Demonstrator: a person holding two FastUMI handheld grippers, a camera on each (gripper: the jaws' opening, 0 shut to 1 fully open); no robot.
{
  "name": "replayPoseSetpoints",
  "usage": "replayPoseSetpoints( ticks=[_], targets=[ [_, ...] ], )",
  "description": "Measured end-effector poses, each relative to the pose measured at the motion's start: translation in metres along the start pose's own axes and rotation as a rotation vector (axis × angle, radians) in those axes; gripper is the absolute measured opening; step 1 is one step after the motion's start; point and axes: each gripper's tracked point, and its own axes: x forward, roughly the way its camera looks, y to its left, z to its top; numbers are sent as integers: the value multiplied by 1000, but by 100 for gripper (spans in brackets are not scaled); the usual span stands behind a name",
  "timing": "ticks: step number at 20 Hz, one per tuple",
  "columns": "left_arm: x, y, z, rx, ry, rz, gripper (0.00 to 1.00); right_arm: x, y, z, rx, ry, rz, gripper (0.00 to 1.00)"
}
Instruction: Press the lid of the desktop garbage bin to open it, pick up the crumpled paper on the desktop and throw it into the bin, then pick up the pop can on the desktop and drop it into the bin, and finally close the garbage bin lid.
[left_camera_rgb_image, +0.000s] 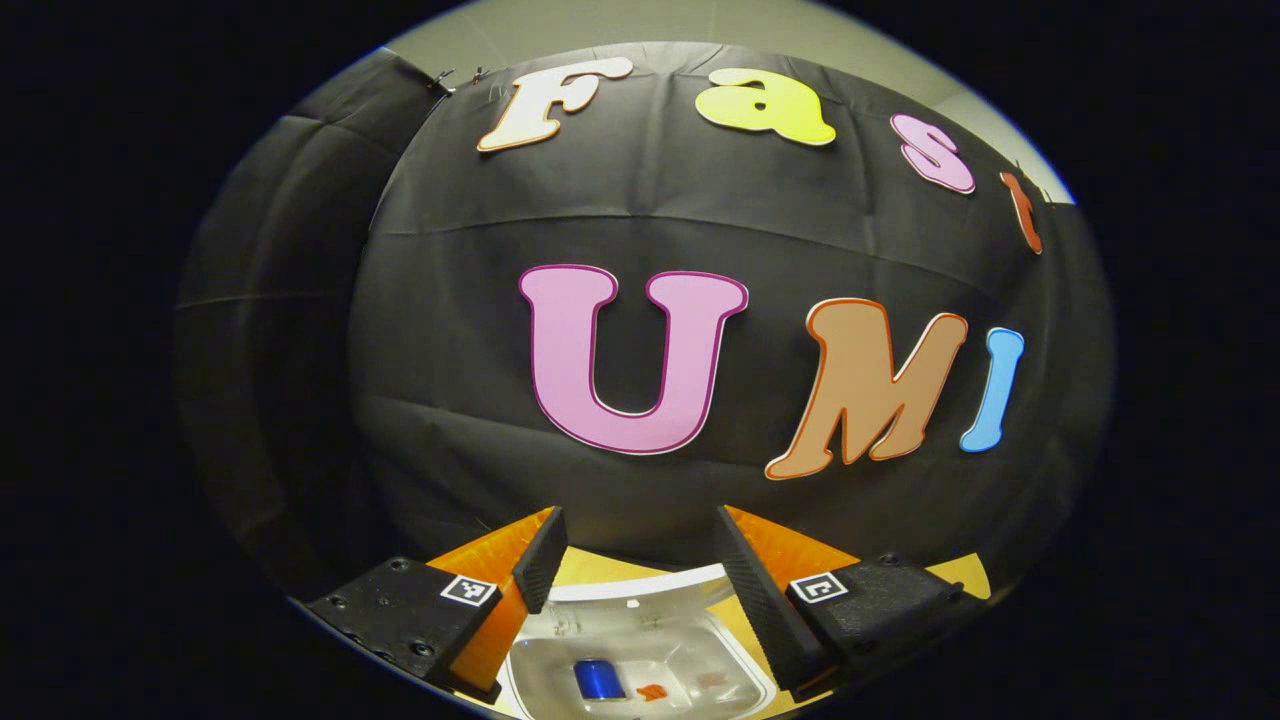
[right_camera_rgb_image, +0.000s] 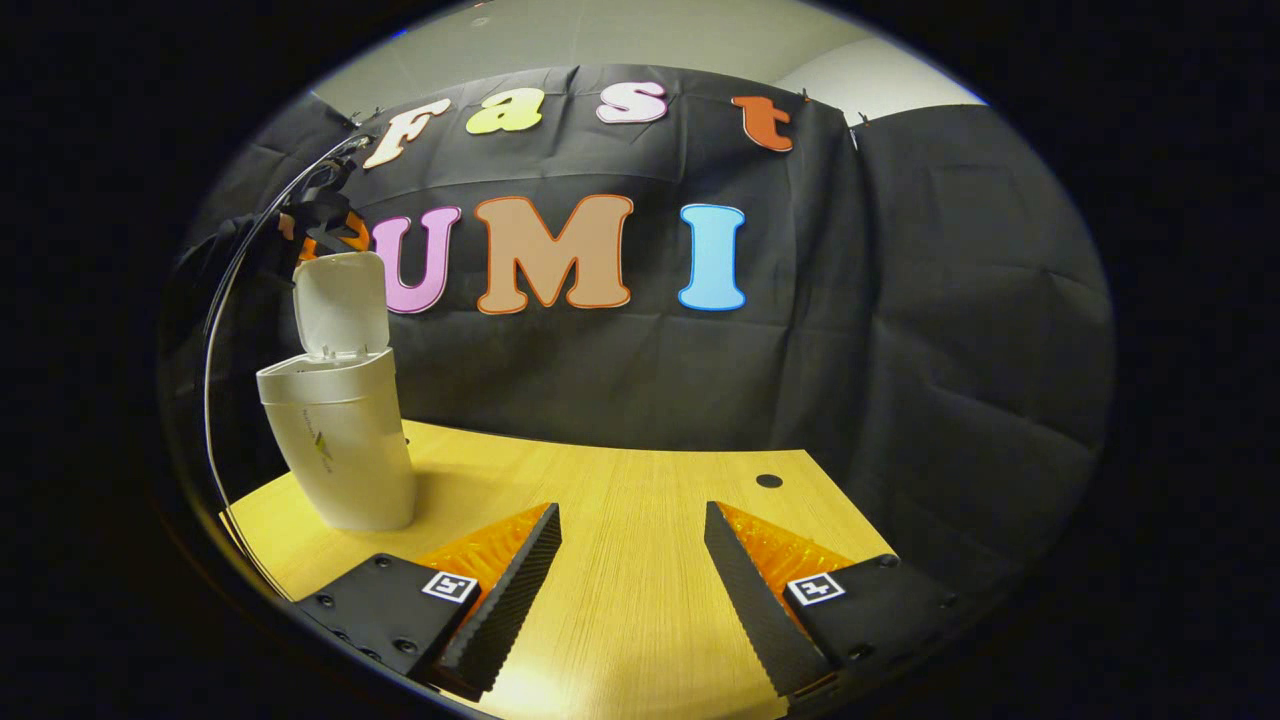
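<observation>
One garbage bin stands on the desk, at the left of the right gripper view, white and upright near the desk's left edge. Its one lid is tipped up and back, standing nearly vertical over the open mouth. In the left gripper view the same bin is seen from above, rim and interior lying between that claw's fingers. Inside it rests one pop can, blue, on its side at the left of the bin's floor; just right of it lie a small orange patch and a pale smudge, too small to identify. Whether the crumpled paper is among them, I cannot tell.

The left claw hangs above the open bin, pointing down and forward toward the wall, its two fingers spread apart with nothing between them. In the right gripper view this other claw shows small and partly hidden behind the raised lid, with a thin cable arcing down from it along the left side.

The right claw is held low over the desk, well to the right of the bin, its two fingers parted wide and gripping nothing, bare wood showing between them.

The desk is light wood with a fine grain and has one small dark round hole toward its far right. Black cloth hangs behind and to the right as the booth wall, with a pale ceiling above
</observation>
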Motion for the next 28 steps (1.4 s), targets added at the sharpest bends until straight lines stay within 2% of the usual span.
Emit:
replayPoseSetpoints(
  ticks=[2,7,8,10,13,14,15,24,28],
  targets=[
    [-13,-6,-10,-10,8,-15,91,1,2,0,2,0,11,96],
    [-39,-13,-44,-44,40,-33,93,0,6,-2,0,15,32,96],
    [-43,-13,-50,-46,45,-32,94,0,5,-6,1,18,35,100],
    [-51,-15,-63,-49,56,-33,94,0,5,-7,5,21,40,96],
    [-60,-16,-85,-28,79,-29,93,0,8,-4,1,15,43,96],
    [-62,-17,-93,-24,85,-26,94,0,10,-4,3,18,49,100],
    [-65,-18,-100,-22,94,-25,94,0,11,-3,4,20,52,96],
    [-76,-19,-154,4,179,-32,94,-4,15,-13,-3,28,51,96],
    [-76,-18,-169,92,191,-22,92,-3,16,-16,-1,29,54,96]
  ],
)
